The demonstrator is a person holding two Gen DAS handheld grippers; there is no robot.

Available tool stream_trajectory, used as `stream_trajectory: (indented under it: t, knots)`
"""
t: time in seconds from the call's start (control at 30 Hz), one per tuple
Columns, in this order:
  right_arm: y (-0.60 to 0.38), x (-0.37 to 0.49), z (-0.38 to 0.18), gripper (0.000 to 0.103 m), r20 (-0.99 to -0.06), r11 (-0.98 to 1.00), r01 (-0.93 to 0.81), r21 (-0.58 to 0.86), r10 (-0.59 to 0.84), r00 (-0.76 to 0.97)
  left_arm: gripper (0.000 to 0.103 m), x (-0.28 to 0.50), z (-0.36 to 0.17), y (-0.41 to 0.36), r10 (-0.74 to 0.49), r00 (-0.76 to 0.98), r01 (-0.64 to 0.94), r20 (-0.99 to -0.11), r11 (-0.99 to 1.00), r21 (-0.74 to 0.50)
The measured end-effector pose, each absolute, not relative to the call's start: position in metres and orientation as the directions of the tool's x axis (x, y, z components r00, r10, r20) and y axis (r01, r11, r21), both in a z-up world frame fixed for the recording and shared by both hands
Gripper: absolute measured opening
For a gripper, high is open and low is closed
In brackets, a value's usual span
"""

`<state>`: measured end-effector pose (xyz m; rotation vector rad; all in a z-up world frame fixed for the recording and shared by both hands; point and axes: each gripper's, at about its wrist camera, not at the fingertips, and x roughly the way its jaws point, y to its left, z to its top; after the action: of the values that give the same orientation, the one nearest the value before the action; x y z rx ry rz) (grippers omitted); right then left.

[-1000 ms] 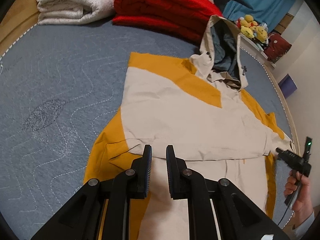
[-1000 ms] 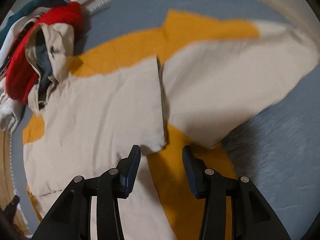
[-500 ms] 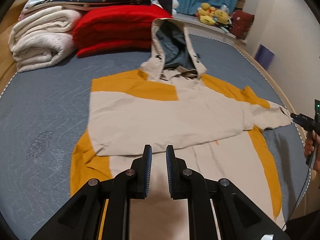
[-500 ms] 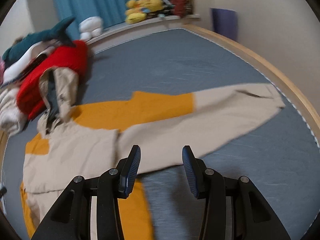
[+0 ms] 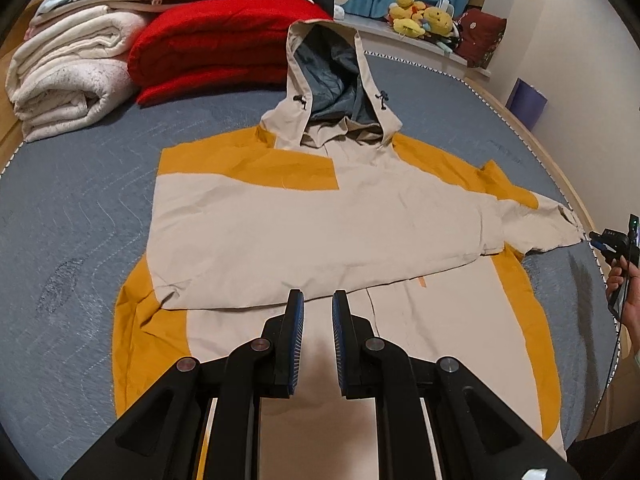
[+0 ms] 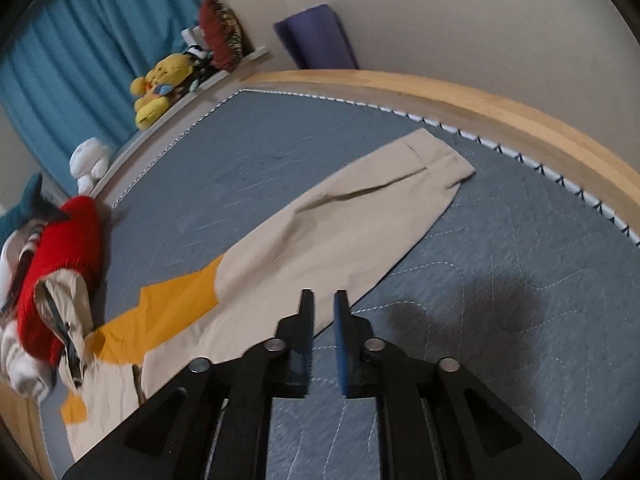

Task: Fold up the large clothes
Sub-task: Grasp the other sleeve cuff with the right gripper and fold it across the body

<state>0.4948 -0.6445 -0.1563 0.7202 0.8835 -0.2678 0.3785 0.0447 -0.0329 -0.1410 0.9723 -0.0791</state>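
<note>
A beige and mustard hooded jacket (image 5: 320, 220) lies flat on the grey bed, hood (image 5: 332, 72) toward the far end. Its left sleeve is folded across the body. Its right sleeve (image 6: 340, 232) stretches out flat toward the bed's wooden edge. My left gripper (image 5: 318, 304) hovers over the jacket's lower part, jaws a narrow gap apart, empty. My right gripper (image 6: 323, 300) hovers just beside the near edge of the right sleeve, jaws a narrow gap apart, nothing between them. In the left wrist view the right gripper (image 5: 600, 240) shows at the cuff, held by a hand.
Folded white blankets (image 5: 68, 80) and a red blanket (image 5: 216, 44) are stacked at the head of the bed. Plush toys (image 5: 424, 20) sit on a ledge by the blue curtain. The wooden bed frame (image 6: 520, 120) runs close behind the cuff. A purple box (image 6: 316, 36) stands by the wall.
The right gripper has let the sleeve lie out flat, swung toward its cuff end, and narrowed its jaws. The left gripper has pulled back and risen, jaws unchanged.
</note>
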Motion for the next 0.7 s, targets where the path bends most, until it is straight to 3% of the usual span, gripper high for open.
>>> stream_trajectory:
  t: [0.43, 0.57, 0.7]
  knots:
    - [-0.673, 0.514, -0.222, 0.022, -0.800, 0.654, 0.563, 0.506, 0.113, 0.589, 0.013, 0.397, -0.050, 0.038, -0.124, 0.539, 0.009, -0.833, 0.990, -0.142]
    - [-0.684, 0.525, -0.248, 0.040, -0.808, 0.616, 0.591, 0.520, 0.132, 0.574, 0.013, 0.401, -0.054, 0.042, -0.117, 0.538, -0.008, -0.835, 0.990, -0.143]
    - [-0.699, 0.534, -0.263, 0.041, -0.791, 0.565, 0.611, 0.555, 0.131, 0.597, 0.013, 0.402, -0.056, 0.045, -0.110, 0.535, -0.012, -0.838, 0.990, -0.138]
